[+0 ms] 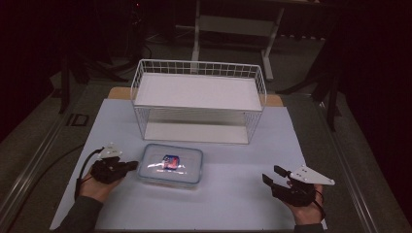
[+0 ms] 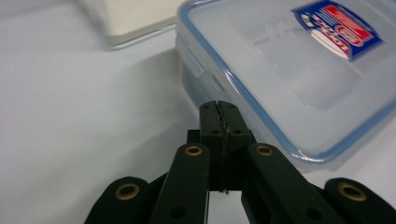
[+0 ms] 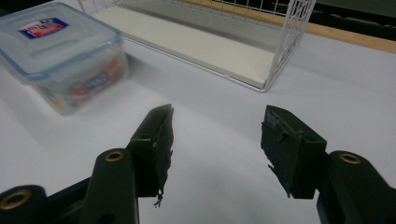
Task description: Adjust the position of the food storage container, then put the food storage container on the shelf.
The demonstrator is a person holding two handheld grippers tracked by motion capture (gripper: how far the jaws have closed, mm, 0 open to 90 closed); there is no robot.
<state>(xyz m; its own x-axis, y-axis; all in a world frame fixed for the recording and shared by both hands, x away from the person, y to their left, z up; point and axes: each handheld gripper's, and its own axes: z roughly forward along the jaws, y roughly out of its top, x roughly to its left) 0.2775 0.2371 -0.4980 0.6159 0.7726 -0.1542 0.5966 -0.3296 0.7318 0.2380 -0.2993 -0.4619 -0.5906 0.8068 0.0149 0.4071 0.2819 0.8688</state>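
A clear plastic food box (image 1: 170,164) with a blue-rimmed lid and a red and blue label lies on the white table, in front of the wire rack. My left gripper (image 1: 132,165) is right at the box's left side, its jaws pressed together with nothing between them; in the left gripper view its tips (image 2: 218,109) sit close to the side wall of the box (image 2: 289,79). My right gripper (image 1: 273,174) rests open at the table's right front, well away from the box (image 3: 60,51), jaws empty (image 3: 217,135).
A white wire rack (image 1: 198,99) with two shelves stands behind the box, its lower shelf (image 3: 196,44) open toward me. The white mat (image 1: 233,194) covers the table; a dark floor and table legs lie beyond.
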